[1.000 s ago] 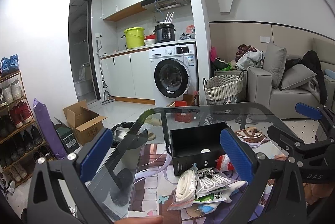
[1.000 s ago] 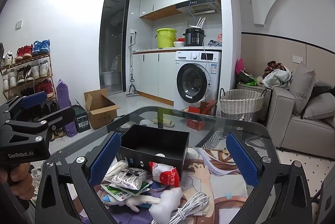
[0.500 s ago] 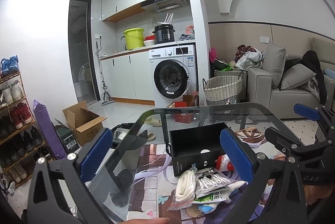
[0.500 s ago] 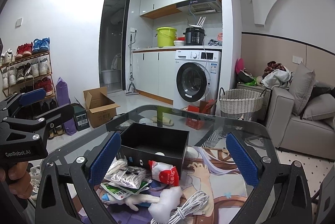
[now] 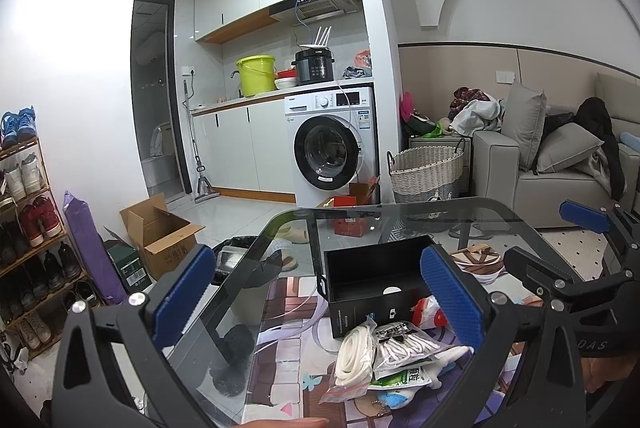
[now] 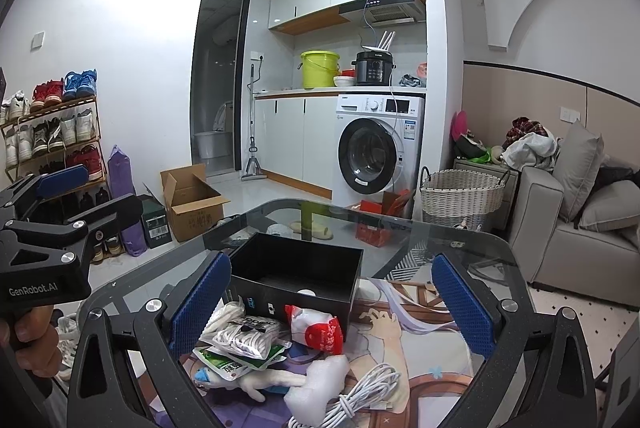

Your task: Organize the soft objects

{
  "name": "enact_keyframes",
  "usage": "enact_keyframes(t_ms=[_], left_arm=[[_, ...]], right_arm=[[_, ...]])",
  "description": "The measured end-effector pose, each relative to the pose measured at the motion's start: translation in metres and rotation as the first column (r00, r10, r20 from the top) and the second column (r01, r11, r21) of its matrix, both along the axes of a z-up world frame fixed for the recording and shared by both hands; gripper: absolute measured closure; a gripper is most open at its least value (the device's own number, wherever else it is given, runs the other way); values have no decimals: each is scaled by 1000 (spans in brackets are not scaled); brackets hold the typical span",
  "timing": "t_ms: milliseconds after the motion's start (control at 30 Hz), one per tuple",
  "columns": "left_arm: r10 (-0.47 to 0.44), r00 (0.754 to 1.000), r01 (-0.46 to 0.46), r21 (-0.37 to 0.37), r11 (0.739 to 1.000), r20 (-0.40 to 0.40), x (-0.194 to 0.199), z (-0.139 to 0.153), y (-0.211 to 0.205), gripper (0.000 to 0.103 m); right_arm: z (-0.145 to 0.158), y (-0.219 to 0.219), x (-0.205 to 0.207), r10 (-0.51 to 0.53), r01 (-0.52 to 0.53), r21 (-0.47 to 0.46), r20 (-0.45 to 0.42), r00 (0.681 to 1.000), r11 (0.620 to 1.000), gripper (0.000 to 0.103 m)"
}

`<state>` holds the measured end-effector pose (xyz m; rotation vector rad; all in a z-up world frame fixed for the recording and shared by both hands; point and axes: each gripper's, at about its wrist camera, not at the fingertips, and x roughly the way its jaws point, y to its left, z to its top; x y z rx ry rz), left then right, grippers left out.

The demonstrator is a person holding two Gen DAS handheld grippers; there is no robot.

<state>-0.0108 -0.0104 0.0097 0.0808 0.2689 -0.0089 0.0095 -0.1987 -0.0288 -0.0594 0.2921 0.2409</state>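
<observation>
Both claws spread wide and empty: left gripper (image 5: 316, 292), right gripper (image 6: 332, 296), poised above the pile of soft packets (image 6: 244, 340) just in front of the open black box (image 6: 296, 268) on the glass table (image 6: 460, 248). Best to take the top packet of white cords (loose, likely slippery) mid-body, pinch gently, lift clear, drop inside the box.

You see a glossy glass bench (image 6: 460, 240), a matt black cardboard box (image 6: 296, 268), crinkled clear plastic bags (image 6: 244, 338) and textured blue pads (image 6: 460, 300).
</observation>
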Motion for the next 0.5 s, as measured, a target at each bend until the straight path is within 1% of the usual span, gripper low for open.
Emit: enact_keyframes(t_ms=[233,500], left_arm=[[-4,1000,4,-6,1000,10,-2,3,0,0],[-16,1000,16,-18,1000,3,-1,1,1,0]], right_arm=[[1,1,0,0,0,-2,-1,1000,1000,1],[-1,1,1,5,-5,0,3,1000,1000,1]])
